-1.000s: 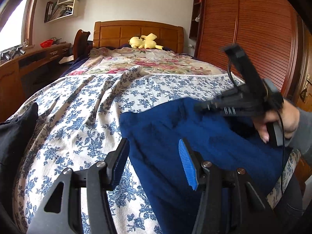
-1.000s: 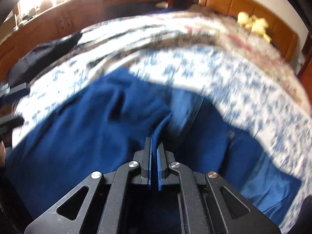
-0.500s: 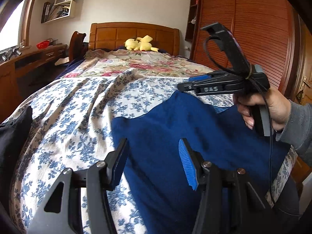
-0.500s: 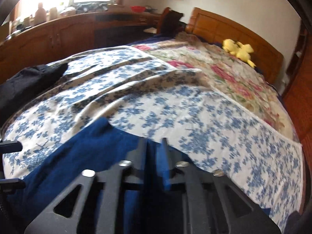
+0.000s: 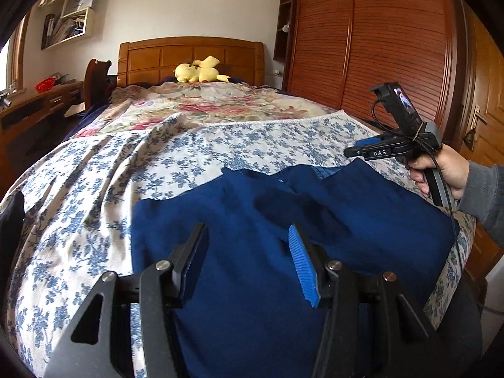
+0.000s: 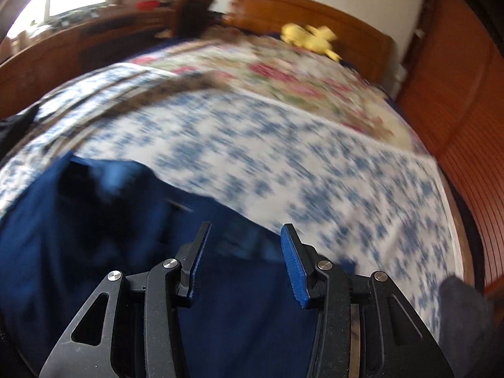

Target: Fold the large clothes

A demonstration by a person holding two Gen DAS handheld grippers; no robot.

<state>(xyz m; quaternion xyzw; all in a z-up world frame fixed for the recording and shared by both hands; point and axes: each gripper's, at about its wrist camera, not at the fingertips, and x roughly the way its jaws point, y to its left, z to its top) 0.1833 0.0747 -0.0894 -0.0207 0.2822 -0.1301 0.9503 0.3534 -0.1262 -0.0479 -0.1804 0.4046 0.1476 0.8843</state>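
The dark blue garment (image 5: 315,220) lies spread on the near end of the bed (image 5: 94,189), its long axis running side to side across the floral sheet. The left claw (image 5: 249,261) hangs directly above the cloth, jaws half apart and holding nothing. The right claw (image 6: 242,261), jaws opening with nothing between them, sits over the garment's right edge, so either could take a near corner.

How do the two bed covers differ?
The blue floral sheet is blue on white; the floral quilt is pink and green on cream. The sheet lies nearer the grippers and carries the blue garment; the quilt lies by the headboard. Both are flower-printed.
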